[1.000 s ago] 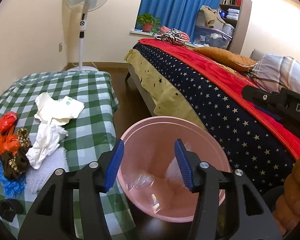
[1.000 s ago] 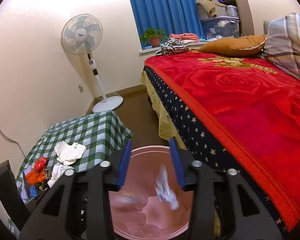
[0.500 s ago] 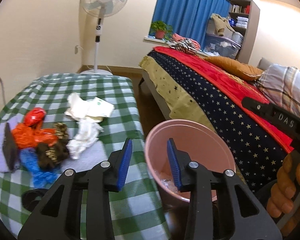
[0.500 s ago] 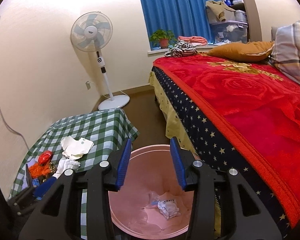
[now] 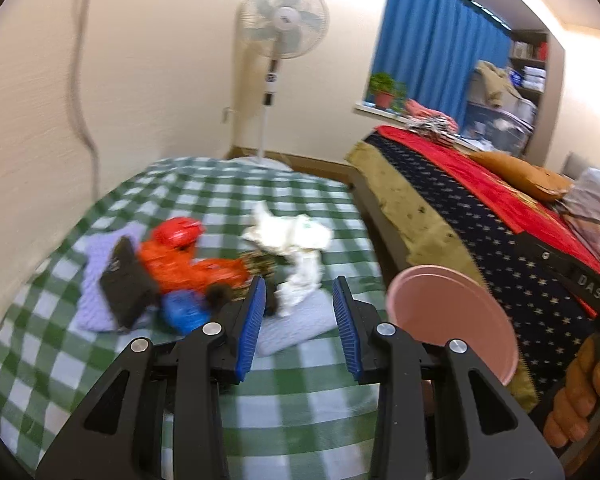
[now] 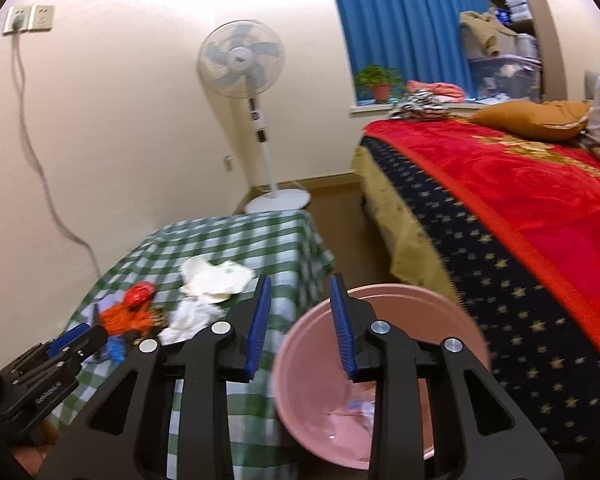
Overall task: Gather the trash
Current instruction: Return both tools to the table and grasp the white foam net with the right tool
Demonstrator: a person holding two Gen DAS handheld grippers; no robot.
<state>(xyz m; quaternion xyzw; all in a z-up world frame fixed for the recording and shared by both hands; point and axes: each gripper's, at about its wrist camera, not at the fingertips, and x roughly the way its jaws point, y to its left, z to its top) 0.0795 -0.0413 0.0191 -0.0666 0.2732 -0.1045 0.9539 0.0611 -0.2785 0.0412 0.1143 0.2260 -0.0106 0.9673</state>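
Observation:
A pink bin (image 6: 384, 376) stands on the floor between the table and the bed, with crumpled scraps in its bottom; it also shows in the left wrist view (image 5: 456, 320). On the green checked table (image 5: 180, 364) lies trash: white crumpled paper (image 5: 296, 240), an orange-red plastic bag (image 5: 180, 264), a blue wrapper (image 5: 184, 312) and a dark wrapper (image 5: 124, 280). My left gripper (image 5: 300, 324) is open and empty, above the table, pointing at the white paper. My right gripper (image 6: 300, 320) is open and empty over the bin's left rim.
A bed with a red and starred blanket (image 6: 520, 216) fills the right side. A standing fan (image 6: 256, 128) is by the far wall. A lilac knitted cloth (image 5: 96, 300) lies under the trash. A cable (image 6: 48, 184) hangs down the left wall.
Both grippers have swung left, away from the bin and toward the table. The scrap that was falling from the right gripper now lies in the bin. The left gripper is closer to the trash pile.

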